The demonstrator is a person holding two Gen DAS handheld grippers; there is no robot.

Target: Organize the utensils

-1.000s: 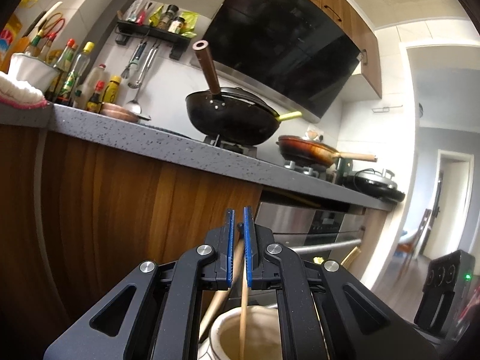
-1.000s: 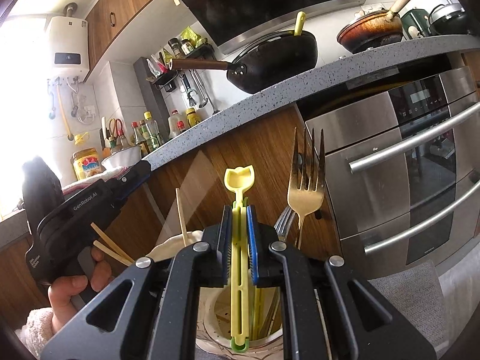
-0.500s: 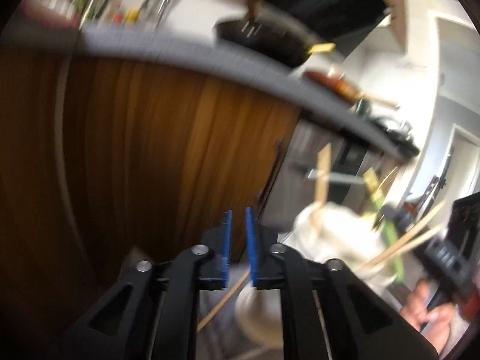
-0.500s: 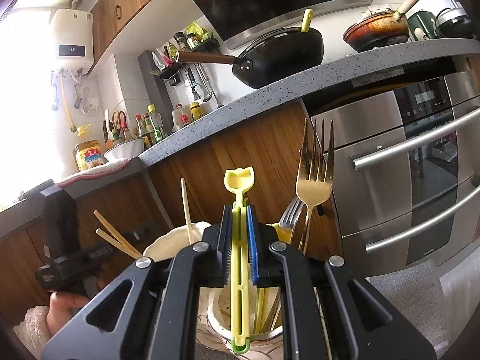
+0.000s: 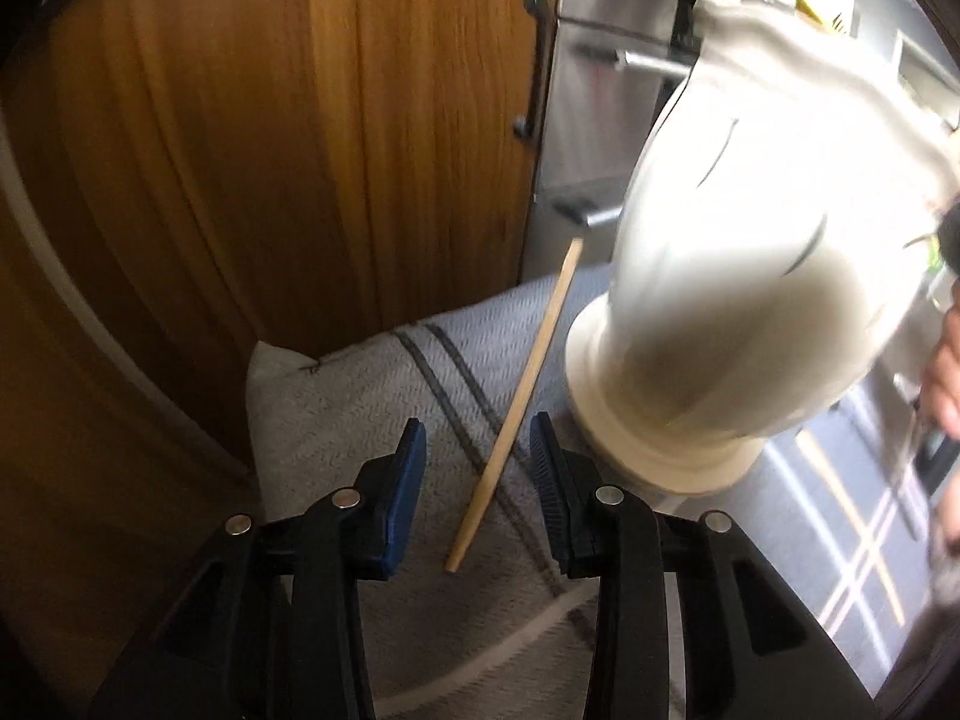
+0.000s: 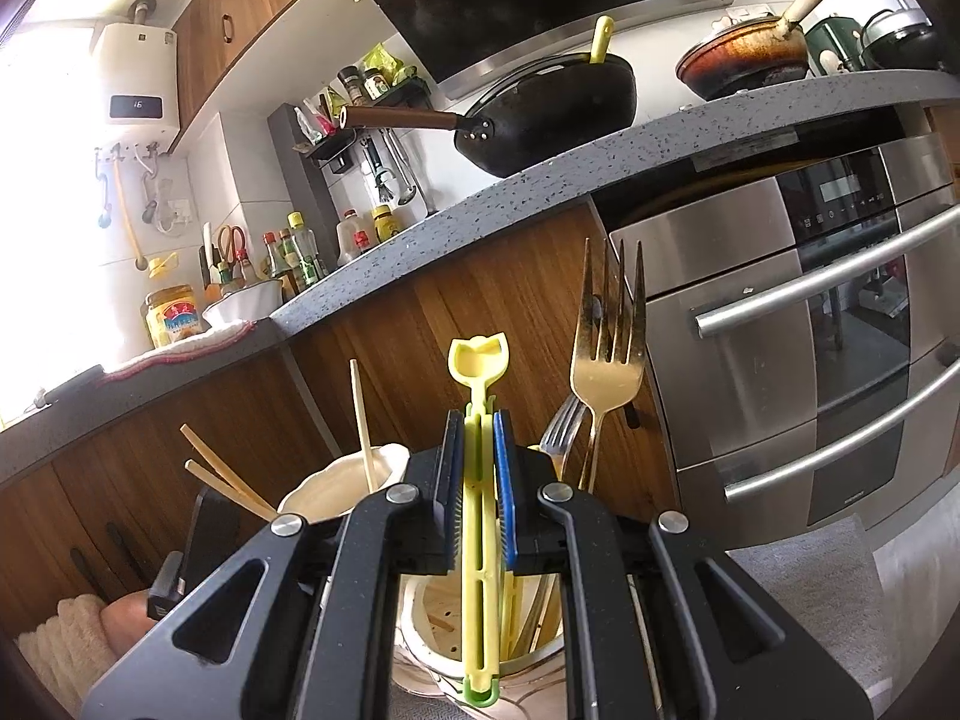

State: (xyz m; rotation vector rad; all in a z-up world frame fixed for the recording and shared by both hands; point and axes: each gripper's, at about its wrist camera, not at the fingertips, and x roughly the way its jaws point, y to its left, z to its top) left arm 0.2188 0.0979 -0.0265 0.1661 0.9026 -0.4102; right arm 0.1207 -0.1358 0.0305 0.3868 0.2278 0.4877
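In the left wrist view my left gripper (image 5: 477, 483) points down at a grey striped cloth (image 5: 360, 408), and its jaws are opening. A single wooden chopstick (image 5: 516, 408) lies on the cloth between the blue pads without touching them. A cream ceramic holder (image 5: 738, 276) stands just right of it. In the right wrist view my right gripper (image 6: 478, 495) is shut on a yellow plastic utensil (image 6: 480, 570) that stands in a cream holder (image 6: 432, 630). A gold fork (image 6: 606, 360) rises from that holder, and one chopstick (image 6: 363, 426) stands in a second cream holder (image 6: 336, 492).
Wooden cabinet doors (image 5: 240, 180) and a steel oven (image 6: 810, 360) stand close behind the holders. A grey counter (image 6: 540, 180) above carries a black wok (image 6: 540, 114), a pan and bottles. A person's hand (image 6: 126, 618) with the other gripper and two more chopsticks shows at lower left.
My left gripper swung down from facing the counter to facing the cloth, and its jaws spread apart over the lone chopstick. The right gripper kept still on the yellow utensil.
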